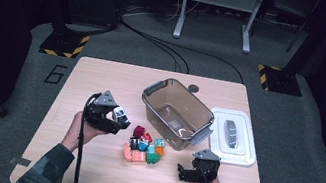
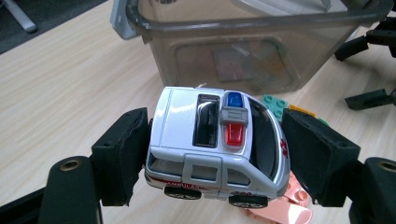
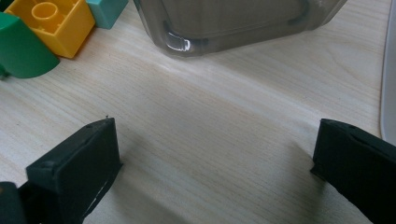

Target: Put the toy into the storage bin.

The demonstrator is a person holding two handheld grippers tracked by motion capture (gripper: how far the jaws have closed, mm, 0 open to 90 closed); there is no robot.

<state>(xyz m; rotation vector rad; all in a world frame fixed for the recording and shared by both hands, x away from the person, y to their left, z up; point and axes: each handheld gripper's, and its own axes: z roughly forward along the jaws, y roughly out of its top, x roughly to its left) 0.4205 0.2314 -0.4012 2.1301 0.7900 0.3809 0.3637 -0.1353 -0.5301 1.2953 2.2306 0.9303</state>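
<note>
In the high view my left tool (image 1: 113, 116) sits left of centre in the frame, lifted a little over the table (image 1: 102, 81), and its two jaws are closed against the sides of a small white toy ambulance (image 1: 119, 112). My left gripper view shows that hold closely: the ambulance (image 2: 217, 144) fills the middle of the frame, one black pad pressed on each flank, its blue and red roof light facing up and its wheels toward the bottom edge. Beyond it, in the upper part of that view, stands the clear grey bin (image 2: 243, 42), with a teal brick (image 2: 274, 103) and a pink brick (image 2: 285, 212) peeking out at the right and lower right of the car. From above, the bin (image 1: 154, 100) stands at the centre of the table with its white lid (image 1: 241, 153) lying flat just to its right, and the heap of coloured bricks (image 1: 144, 149) lies just below the bin, between my two hands. My right tool (image 1: 187, 172) rests low at the lower right, jaws spread wide with nothing between them; in my right gripper view only bare wood lies between the pads, a yellow brick (image 3: 51, 23) and a green brick (image 3: 21, 51) at the upper left.
</note>
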